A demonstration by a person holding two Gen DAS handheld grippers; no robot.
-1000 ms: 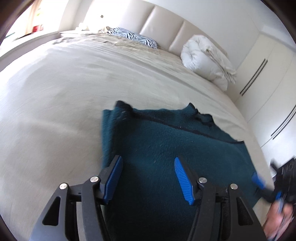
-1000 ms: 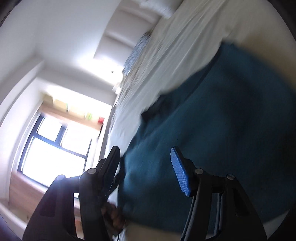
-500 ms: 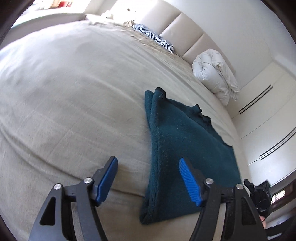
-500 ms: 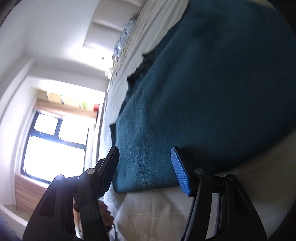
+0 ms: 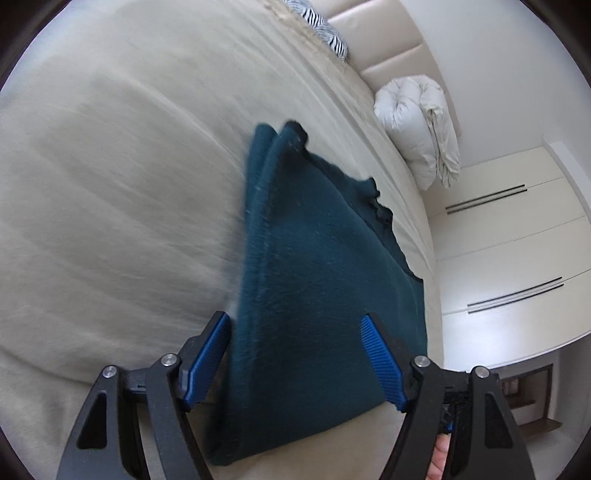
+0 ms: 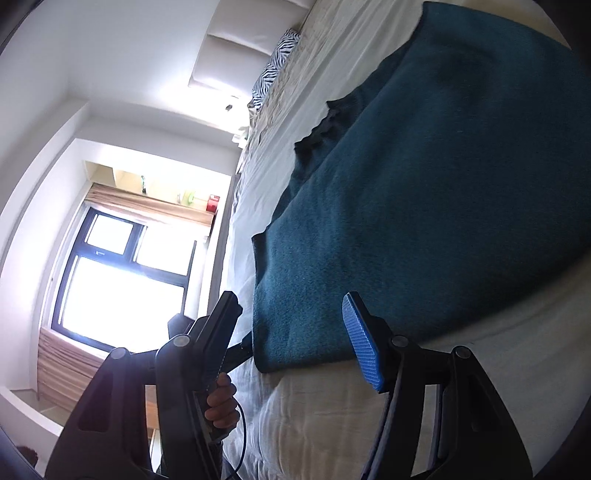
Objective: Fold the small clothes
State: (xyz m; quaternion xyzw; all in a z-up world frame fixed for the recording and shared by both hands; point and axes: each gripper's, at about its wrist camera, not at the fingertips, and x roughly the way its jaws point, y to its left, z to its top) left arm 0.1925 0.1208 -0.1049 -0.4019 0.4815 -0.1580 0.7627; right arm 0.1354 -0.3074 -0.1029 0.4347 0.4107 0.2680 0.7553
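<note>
Left gripper point(image 5: 295, 354): fingers spread wide and gripping nothing, poised over the near end of a dark teal fleece garment point(image 5: 317, 280), folded double with stacked edges along its left side, lying flat on the beige bed point(image 5: 110, 184) near its edge. Right gripper point(image 6: 291, 332): fingers parted about halfway, holding nothing, at the garment's point(image 6: 424, 203) near corner. Behind: striped pillow point(image 5: 325, 29), rolled white duvet point(image 5: 417, 125).

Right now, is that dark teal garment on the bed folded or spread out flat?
Folded. The teal garment shows two layered edges at its far end, lying doubled on the beige bedcover.
</note>
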